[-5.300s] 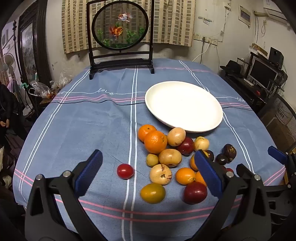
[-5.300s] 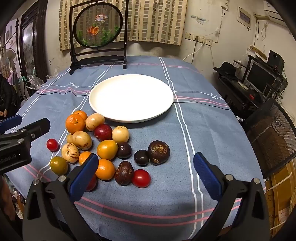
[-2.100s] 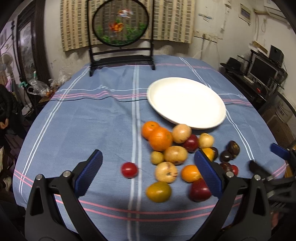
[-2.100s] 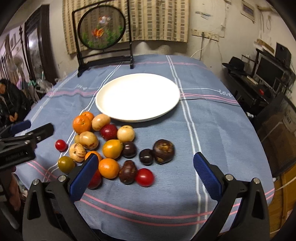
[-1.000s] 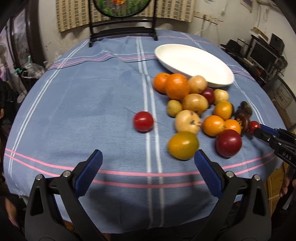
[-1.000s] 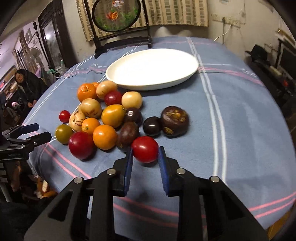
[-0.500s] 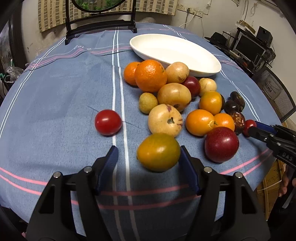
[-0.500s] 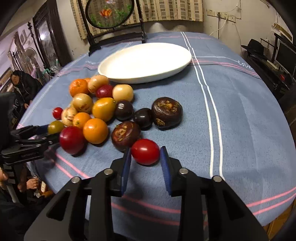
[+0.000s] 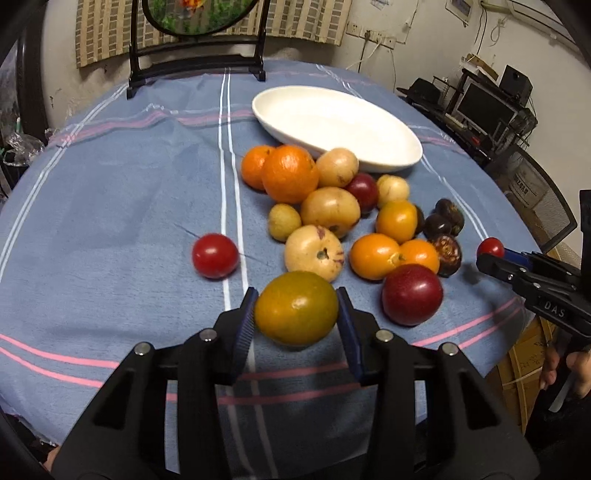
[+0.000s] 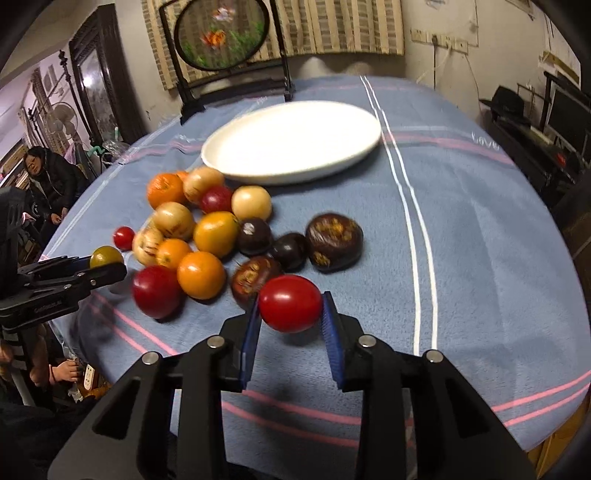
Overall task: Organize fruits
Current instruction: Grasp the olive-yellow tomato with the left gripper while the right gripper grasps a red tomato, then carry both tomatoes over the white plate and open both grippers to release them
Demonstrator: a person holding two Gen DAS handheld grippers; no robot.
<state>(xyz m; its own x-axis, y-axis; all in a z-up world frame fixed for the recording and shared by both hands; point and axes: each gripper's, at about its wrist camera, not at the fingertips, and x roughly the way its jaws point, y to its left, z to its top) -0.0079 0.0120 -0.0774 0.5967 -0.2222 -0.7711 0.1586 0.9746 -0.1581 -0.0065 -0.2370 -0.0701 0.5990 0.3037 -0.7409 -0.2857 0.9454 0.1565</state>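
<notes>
A greenish-orange tomato (image 9: pixel 295 314) sits between the blue pads of my left gripper (image 9: pixel 296 300), whose jaws are closing and touch both of its sides. My right gripper (image 10: pixel 290 304) holds a red tomato (image 10: pixel 290 297), its jaws still closing on it. Each gripper shows in the other's view: the left gripper (image 10: pixel 107 271) at the pile's left end, the right gripper (image 9: pixel 491 258) at its right end. Oranges (image 9: pixel 290 177), yellow and dark fruits lie heaped before the empty white plate (image 9: pixel 369 166), which is also in the right wrist view (image 10: pixel 295 177).
A loose red tomato (image 9: pixel 215 255) lies left of the pile, a dark red plum (image 9: pixel 412 293) to the right. A round goldfish screen (image 10: pixel 221 33) stands at the table's back. A seated person (image 10: pixel 48 177) is at the left, monitors (image 9: pixel 484 107) at the right. The table's front edge is close.
My left gripper came down to the table's front and its jaws went from wide open to closed around the greenish-orange tomato. My right gripper stays on the red tomato.
</notes>
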